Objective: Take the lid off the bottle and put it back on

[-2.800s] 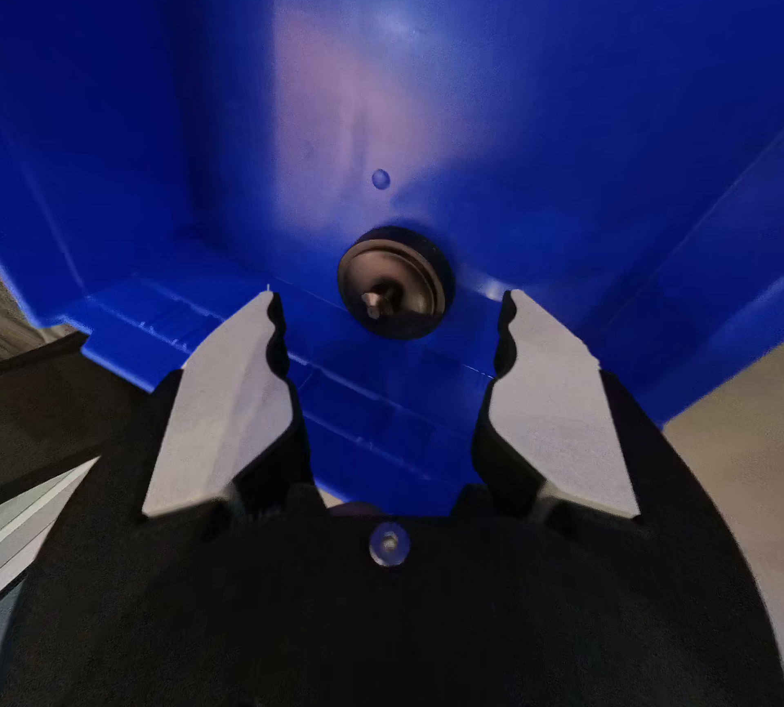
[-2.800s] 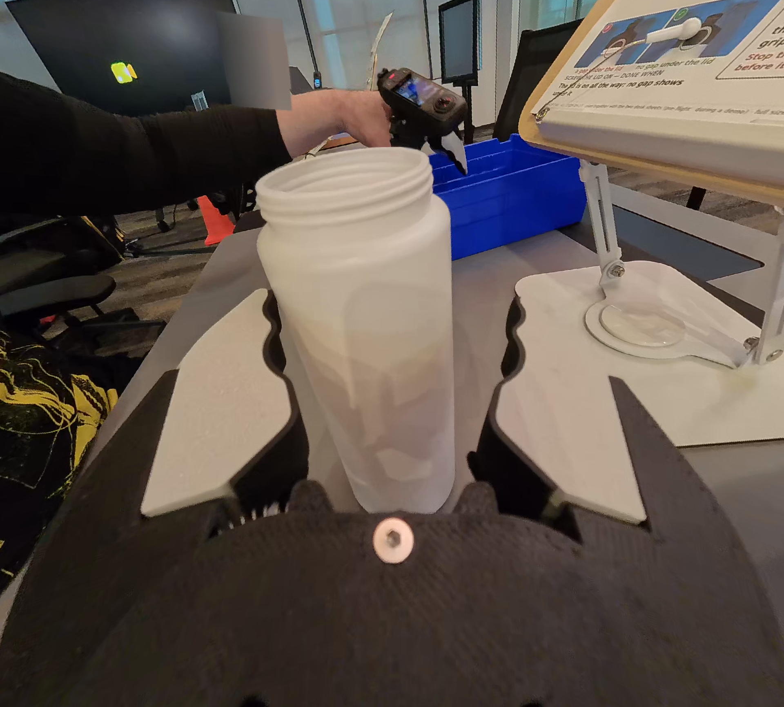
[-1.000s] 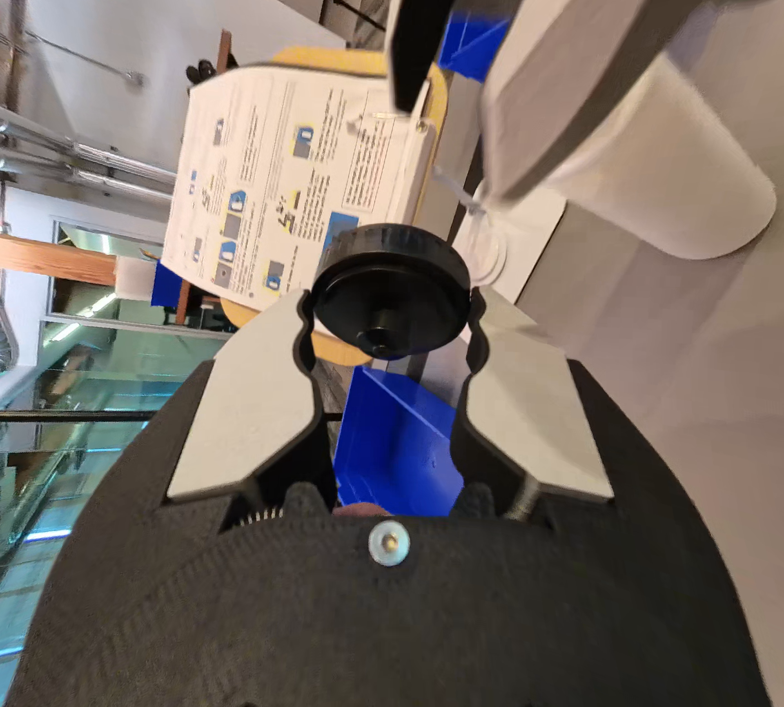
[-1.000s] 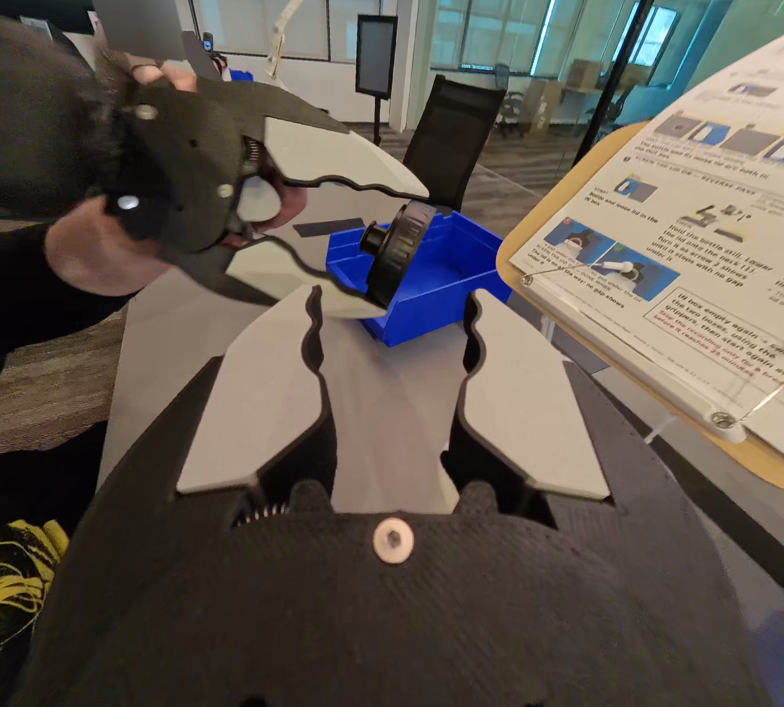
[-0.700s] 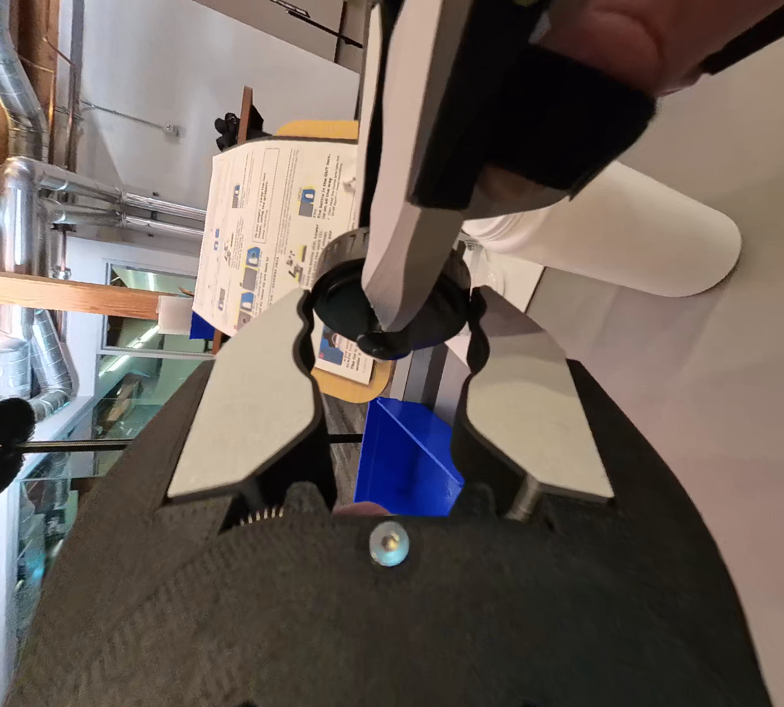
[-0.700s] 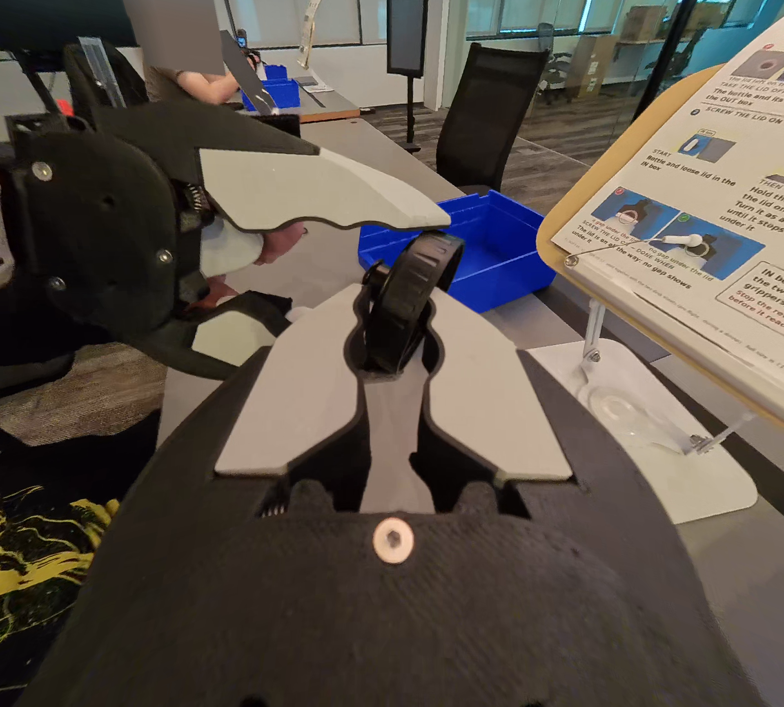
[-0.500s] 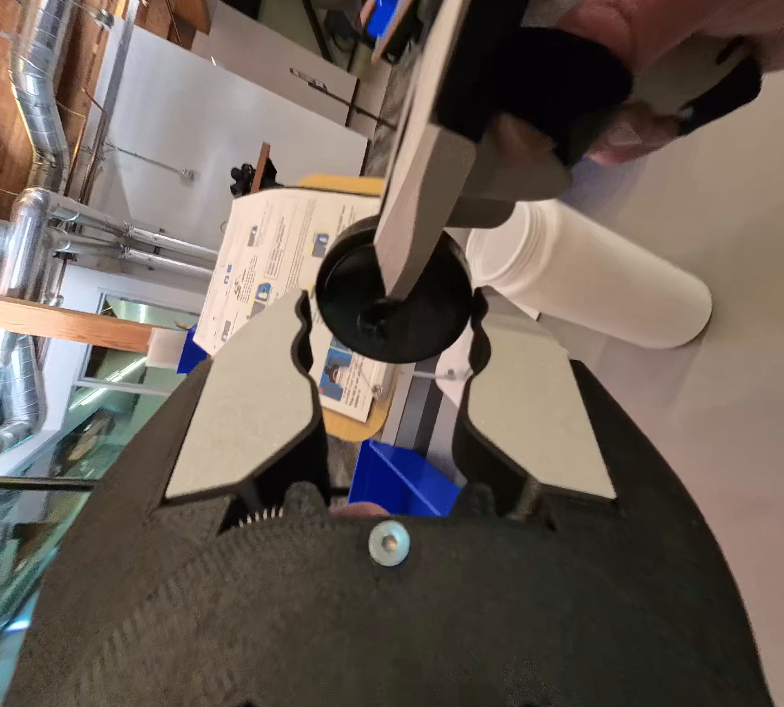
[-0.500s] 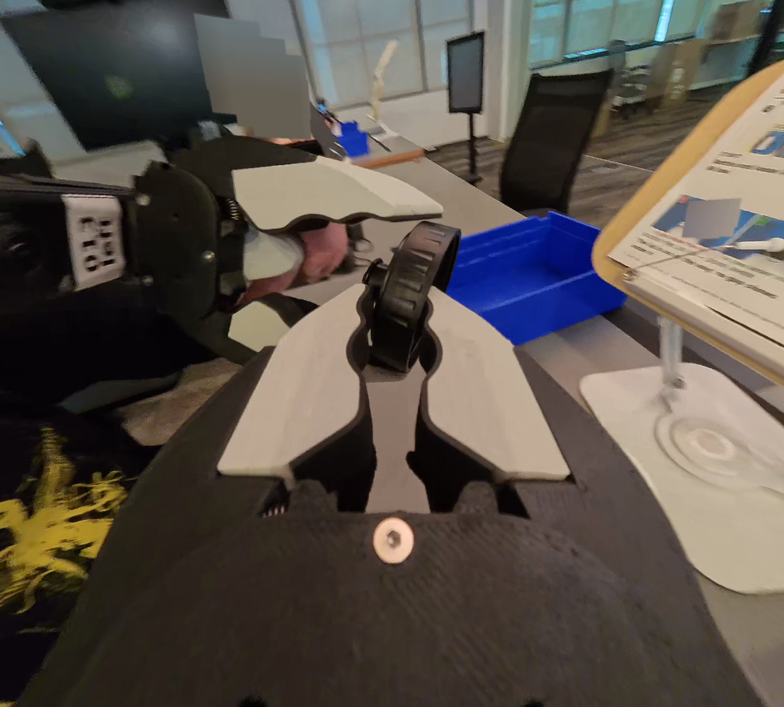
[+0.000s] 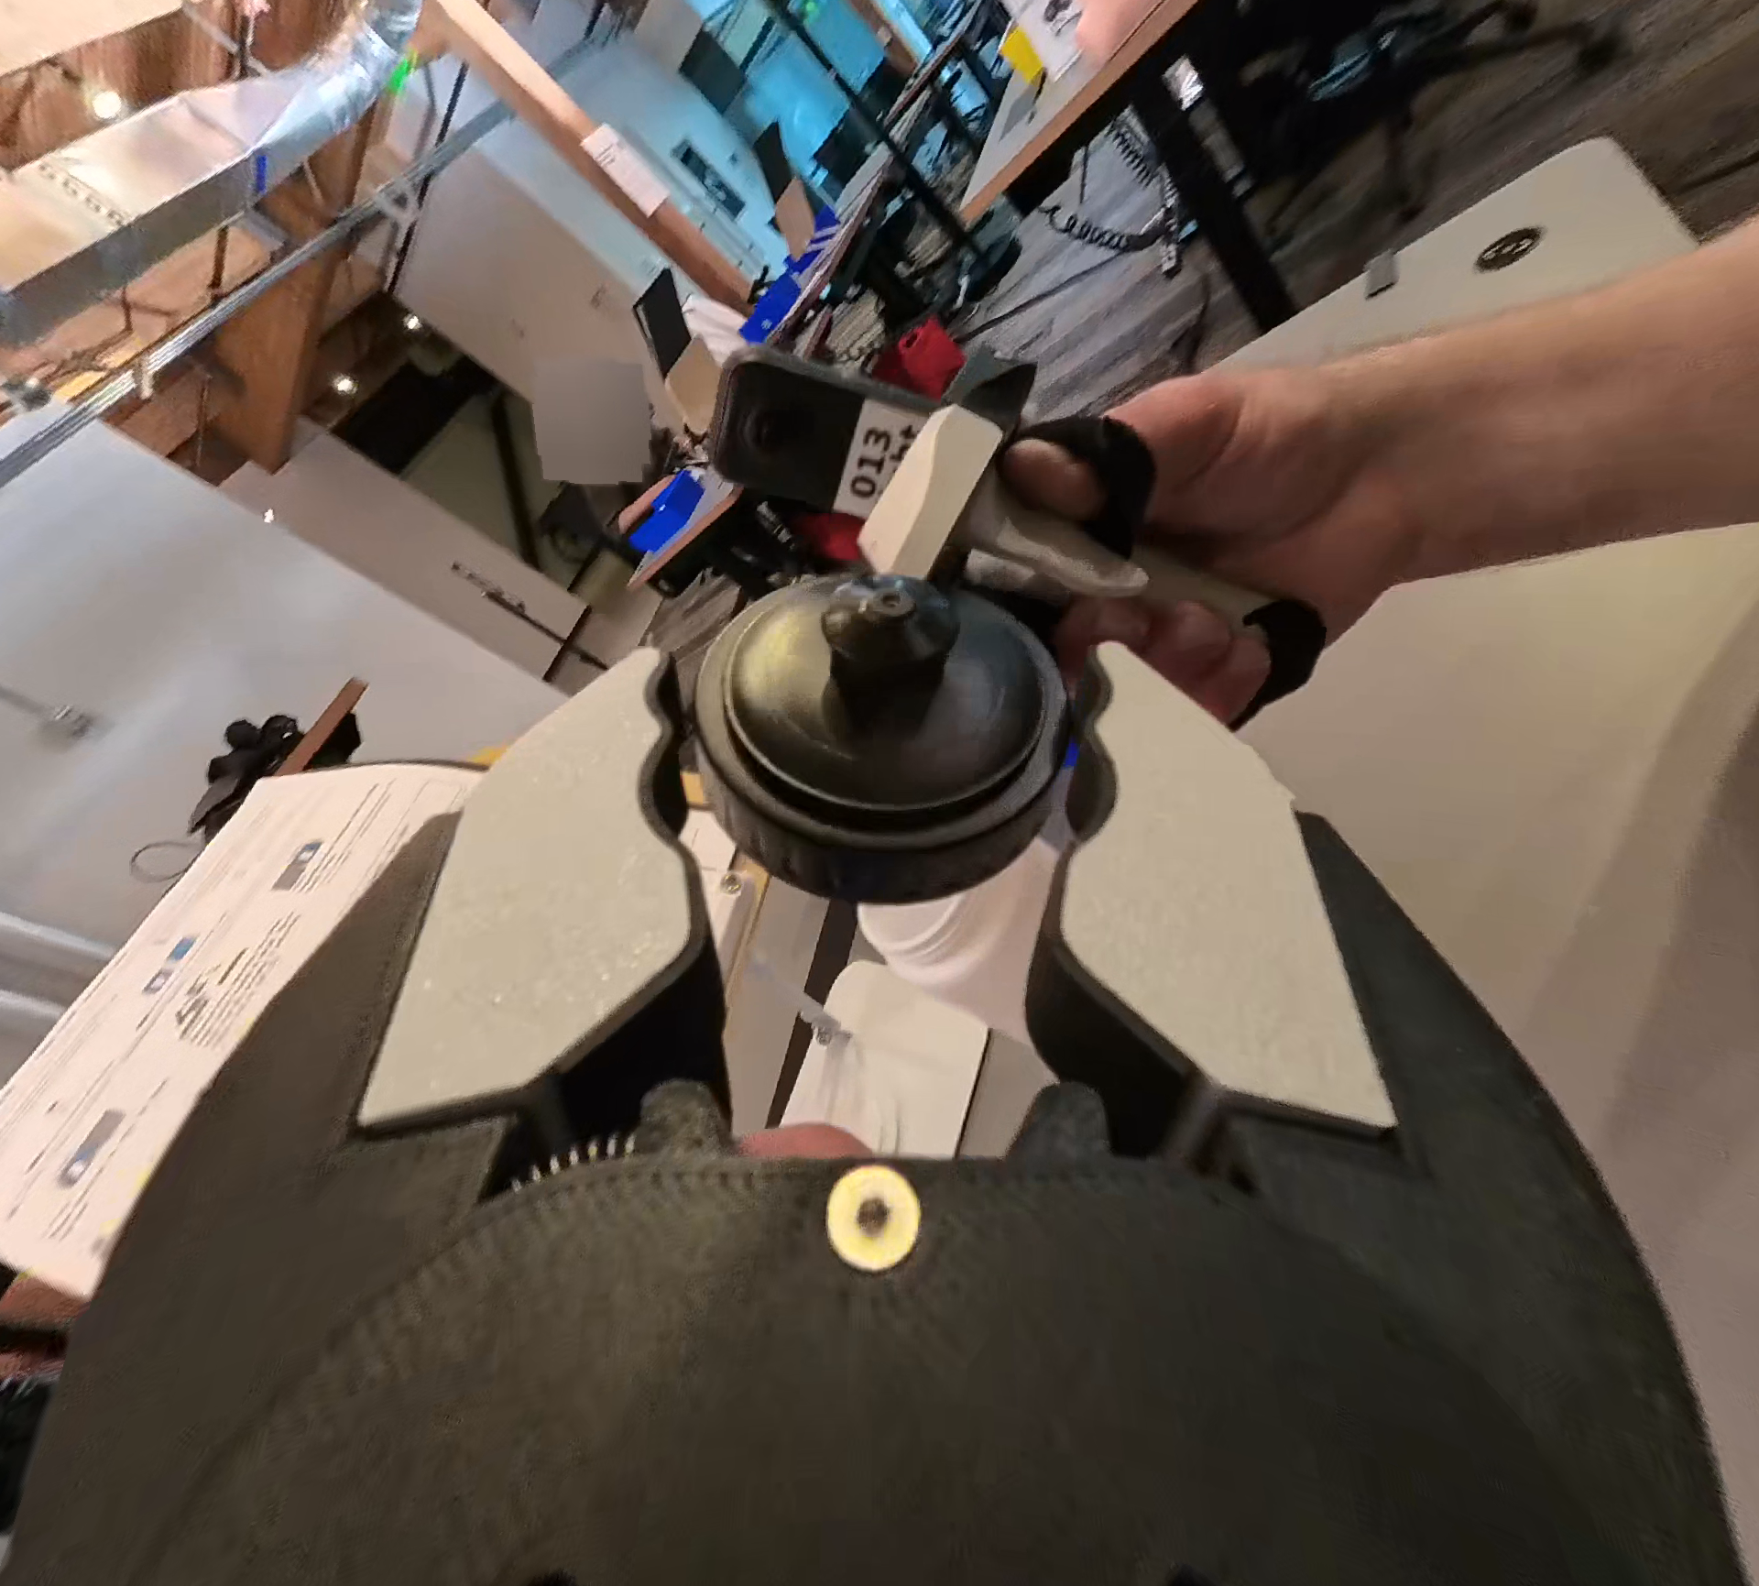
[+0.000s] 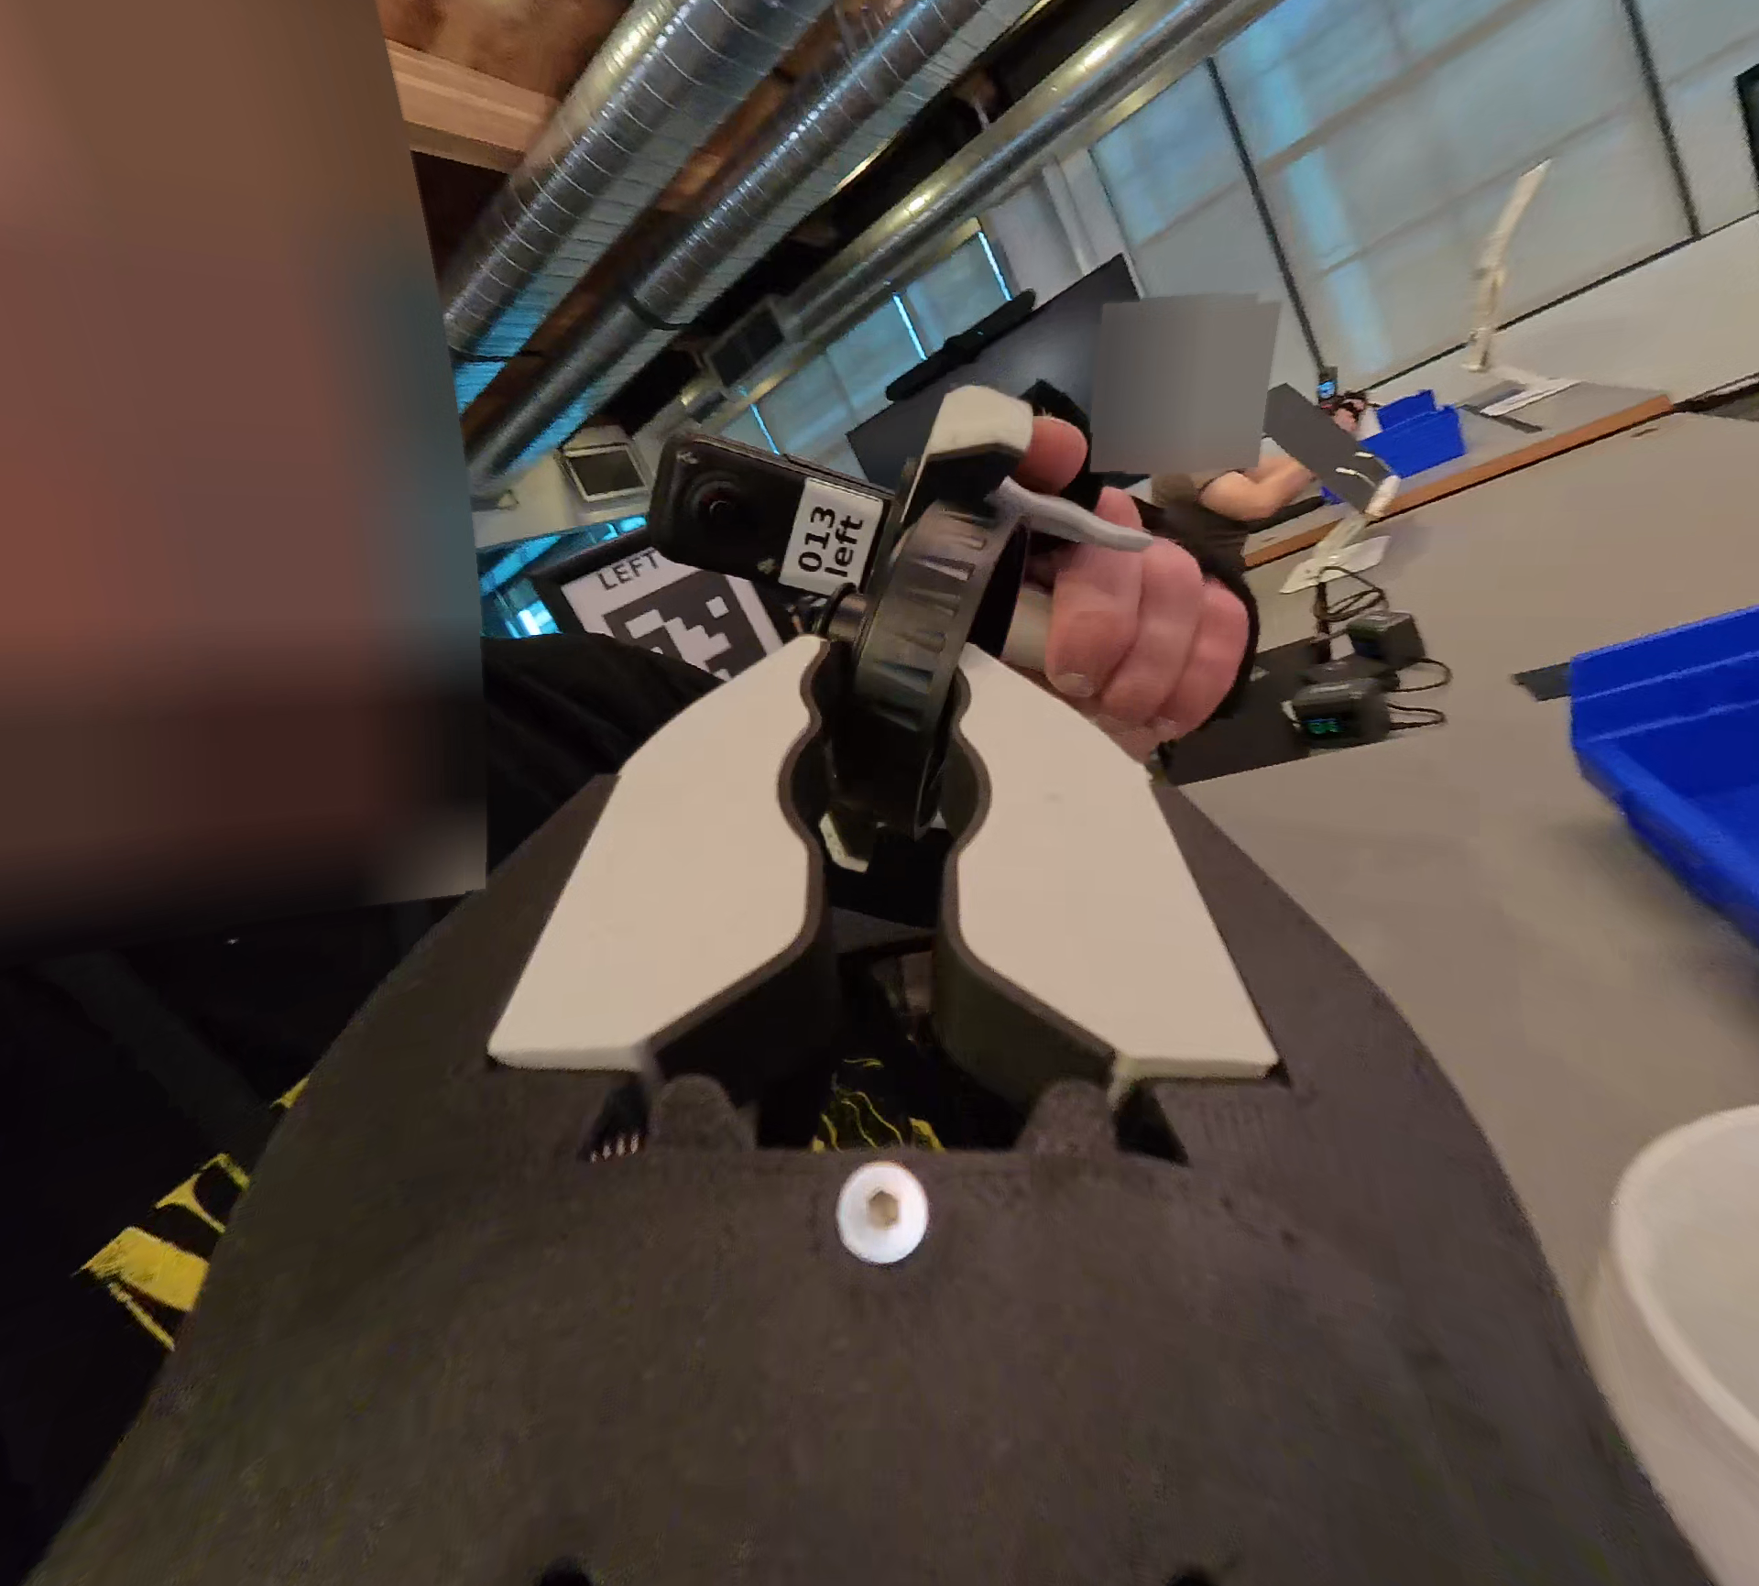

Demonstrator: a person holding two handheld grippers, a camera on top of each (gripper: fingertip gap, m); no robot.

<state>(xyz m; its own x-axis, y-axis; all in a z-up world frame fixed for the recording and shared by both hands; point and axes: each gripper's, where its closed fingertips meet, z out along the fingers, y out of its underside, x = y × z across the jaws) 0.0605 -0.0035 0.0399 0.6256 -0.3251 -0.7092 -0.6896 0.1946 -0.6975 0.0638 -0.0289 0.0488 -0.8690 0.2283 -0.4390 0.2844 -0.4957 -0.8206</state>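
Note:
The black lid [image 9: 880, 741] with a centre knob sits between my left gripper's [image 9: 876, 674] fingers. They stand slightly apart from its ribbed rim, with thin gaps on both sides. My right gripper [image 10: 885, 684] is shut on the lid [image 10: 914, 645], which stands edge-on between its fingers. The two grippers face each other, held up off the table. The right gripper's camera and the hand [image 9: 1237, 531] holding it show behind the lid. A white rounded rim, apparently the bottle [image 10: 1685, 1350], shows at the lower right corner of the right wrist view.
A blue bin [image 10: 1675, 741] stands on the grey table [image 10: 1428, 893] to the right. An instruction sheet on a board [image 9: 190, 969] stands at the left, its white stand base [image 9: 885, 1064] below the lid. A person sits at a far table [image 10: 1228, 493].
One second ago only the left gripper held the lid; the right then closed on it. Since then the left fingers have spread slightly, and both grippers have tilted upward.

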